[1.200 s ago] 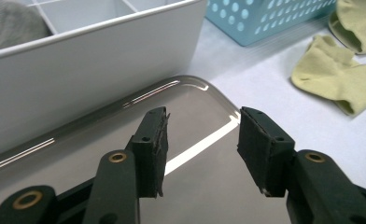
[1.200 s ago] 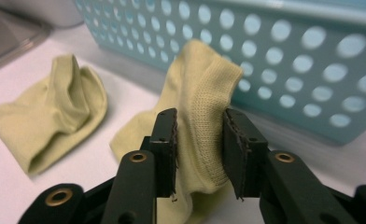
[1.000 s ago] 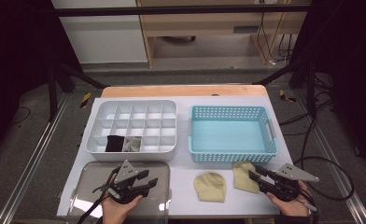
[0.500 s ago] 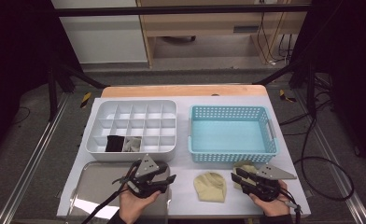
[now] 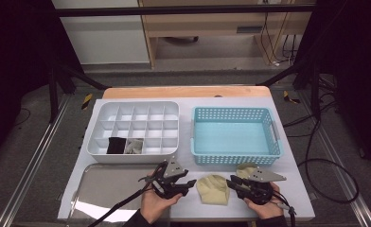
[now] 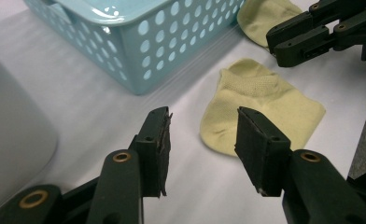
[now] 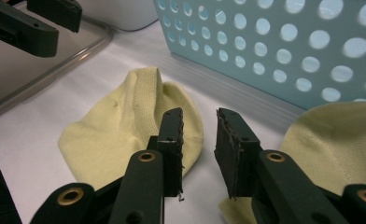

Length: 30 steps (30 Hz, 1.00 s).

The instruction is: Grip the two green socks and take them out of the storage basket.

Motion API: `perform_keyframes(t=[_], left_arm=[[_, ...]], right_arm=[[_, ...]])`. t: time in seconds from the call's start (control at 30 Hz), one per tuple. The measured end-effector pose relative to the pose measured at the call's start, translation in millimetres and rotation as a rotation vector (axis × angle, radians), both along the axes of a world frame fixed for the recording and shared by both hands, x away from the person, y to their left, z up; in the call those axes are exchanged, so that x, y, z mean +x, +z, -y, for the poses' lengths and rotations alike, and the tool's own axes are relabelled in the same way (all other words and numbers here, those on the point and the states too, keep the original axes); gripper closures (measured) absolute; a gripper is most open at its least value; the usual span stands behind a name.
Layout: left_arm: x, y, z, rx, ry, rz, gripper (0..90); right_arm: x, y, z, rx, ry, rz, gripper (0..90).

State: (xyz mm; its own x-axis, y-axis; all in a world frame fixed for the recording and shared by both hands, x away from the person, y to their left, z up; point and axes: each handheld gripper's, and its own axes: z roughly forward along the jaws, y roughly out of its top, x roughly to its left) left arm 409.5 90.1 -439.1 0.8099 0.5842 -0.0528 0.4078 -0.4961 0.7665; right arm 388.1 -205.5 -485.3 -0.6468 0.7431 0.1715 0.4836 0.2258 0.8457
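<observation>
Sock (image 5: 213, 189), desk, between grippers: left gripper (image 5: 187, 185) released at 9 o'clock; right gripper (image 5: 231, 184) closing, empty, 3 o'clock. Pinch opposite edges squarely.

White table (image 5: 287, 182), white divided organiser (image 5: 134, 130), blue basket (image 5: 234, 137), metal tray (image 5: 110, 189), two yellow socks (image 5: 213, 189) (near front edge)

Bright overhead light on table (image 5: 287, 101); dark surroundings; glare on tray (image 5: 86, 208); near jaws soft, slightly blurred.
</observation>
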Motion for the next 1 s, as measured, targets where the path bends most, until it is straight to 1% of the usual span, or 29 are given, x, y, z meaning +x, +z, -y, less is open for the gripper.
perform_keyframes(t=[0.07,0.13,0.23,0.3,0.37,0.47,0.53,0.67,0.7,0.73,0.77,0.8,0.87,0.9,1.0], left_arm=[[1.7,-2.1,6.0,0.008,-0.008,0.003,54.1],[3.9,-6.1,11.2,0.008,-0.019,-0.006,54.4],[7.4,-14.7,19.7,0.027,-0.031,-0.031,54.9],[9.3,-19.0,23.2,0.032,-0.041,-0.041,55.2],[12.2,-23.9,25.9,0.048,-0.047,-0.056,55.5],[14.5,-31.0,29.5,0.061,-0.059,-0.080,58.2],[15.0,-34.2,30.7,0.053,-0.061,-0.095,61.1],[14.9,-36.7,32.2,0.068,-0.062,-0.092,67.6],[14.6,-36.8,32.4,0.063,-0.063,-0.097,71.4],[13.9,-37.3,32.9,0.069,-0.061,-0.087,73.3],[12.9,-37.4,33.3,0.069,-0.059,-0.085,75.5],[12.6,-37.4,33.4,0.068,-0.056,-0.088,80.6],[11.9,-37.3,33.7,0.066,-0.053,-0.090,85.2],[11.3,-36.7,33.3,0.072,-0.056,-0.087,85.7],[8.5,-33.3,30.6,0.074,-0.057,-0.080,86.7]], right_arm=[[0.6,-1.8,-0.7,-0.001,0.003,-0.003,72.8],[0.7,-2.4,-1.2,-0.005,0.003,-0.008,73.7],[0.7,-2.3,-1.3,-0.005,0.002,-0.010,74.7],[0.8,-2.3,-1.5,-0.007,0.003,-0.010,75.3],[0.8,-2.5,-1.9,-0.013,0.003,-0.009,75.7],[1.2,-2.9,-2.6,-0.023,0.005,-0.013,76.2],[1.1,-2.7,-3.0,-0.023,0.006,-0.016,76.3],[1.9,-3.2,-3.3,-0.027,0.007,-0.021,76.8],[1.9,-3.1,-3.7,-0.031,0.006,-0.024,76.9],[2.1,-3.2,-4.2,-0.034,0.007,-0.026,77.0],[2.6,-3.4,-4.4,-0.038,0.008,-0.026,76.9],[3.0,-3.6,-4.6,-0.040,0.006,-0.030,77.0],[3.2,-3.5,-4.7,-0.040,0.005,-0.035,77.2],[3.4,-3.6,-4.8,-0.042,0.004,-0.036,77.3],[3.5,-3.7,-6.0,-0.049,0.004,-0.042,77.8]])
